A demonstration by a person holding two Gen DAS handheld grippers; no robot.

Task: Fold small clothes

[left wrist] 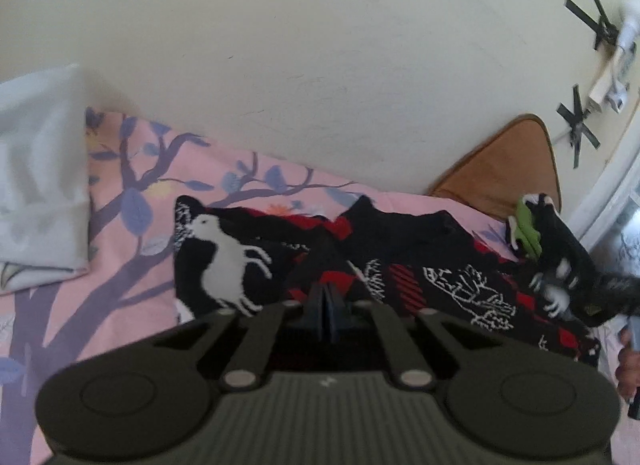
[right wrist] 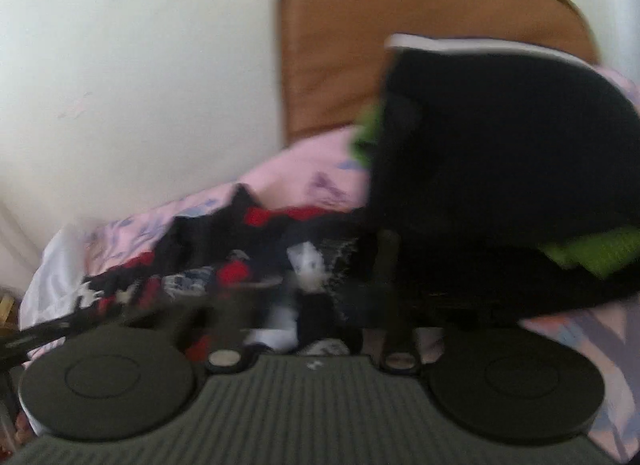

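the left claw [left wrist: 325,307] has its two fingers pressed together, seemingly pinching the near edge of the black, red and white patterned knit garment [left wrist: 360,261] that lies spread just ahead of it on the pink floral bedsheet [left wrist: 120,233]. the right claw [right wrist: 316,301] is too blurred to tell whether it grips anything, with a black and green sock-like item [right wrist: 500,153] raised up and to its right. to fold well, i'd judge the left should keep the edge taut and low and carry it straight forward.
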